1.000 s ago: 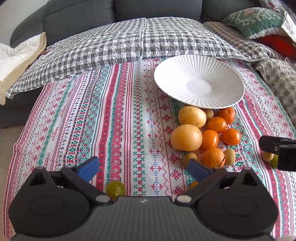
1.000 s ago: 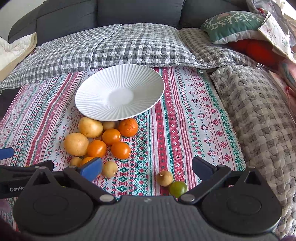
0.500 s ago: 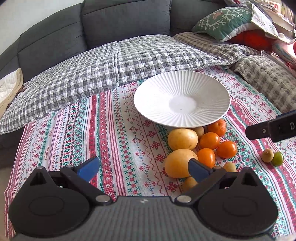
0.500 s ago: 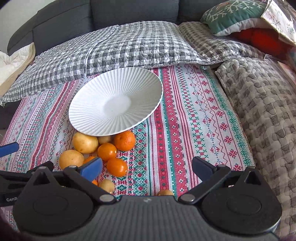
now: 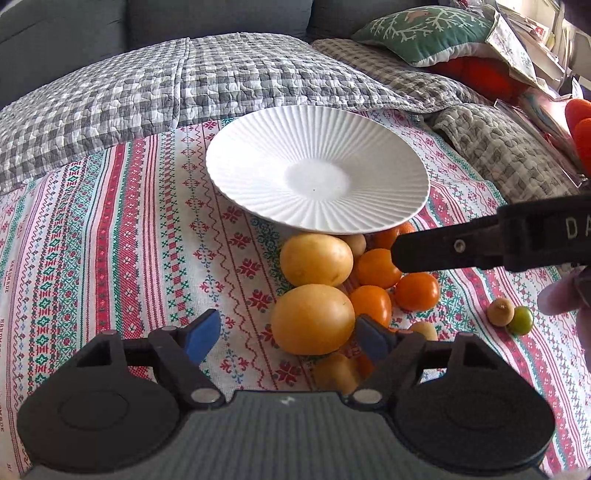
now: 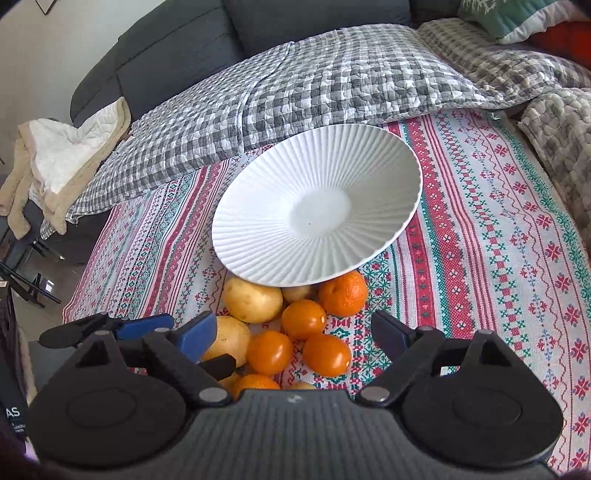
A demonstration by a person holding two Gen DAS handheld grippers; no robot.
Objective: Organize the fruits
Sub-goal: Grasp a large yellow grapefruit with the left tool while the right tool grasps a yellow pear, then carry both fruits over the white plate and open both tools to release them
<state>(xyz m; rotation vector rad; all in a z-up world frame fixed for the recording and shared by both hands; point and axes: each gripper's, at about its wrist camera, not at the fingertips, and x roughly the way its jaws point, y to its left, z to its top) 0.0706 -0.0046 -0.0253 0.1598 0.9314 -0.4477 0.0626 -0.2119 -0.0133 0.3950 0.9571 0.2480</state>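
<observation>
Glossy ribbed ceramic plate on woven tablecloth

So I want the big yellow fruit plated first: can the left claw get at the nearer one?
Probably yes. The left claw, just narrowing, is open with the nearer big yellow fruit partly between its pads; nothing blocks it.

white letters "DA", cut off by the picture's edge, on the black right gripper | white letters "AS", with tiny words under them too small to read, on a black thing at the left edge | red marks on papers, too small to read
</observation>
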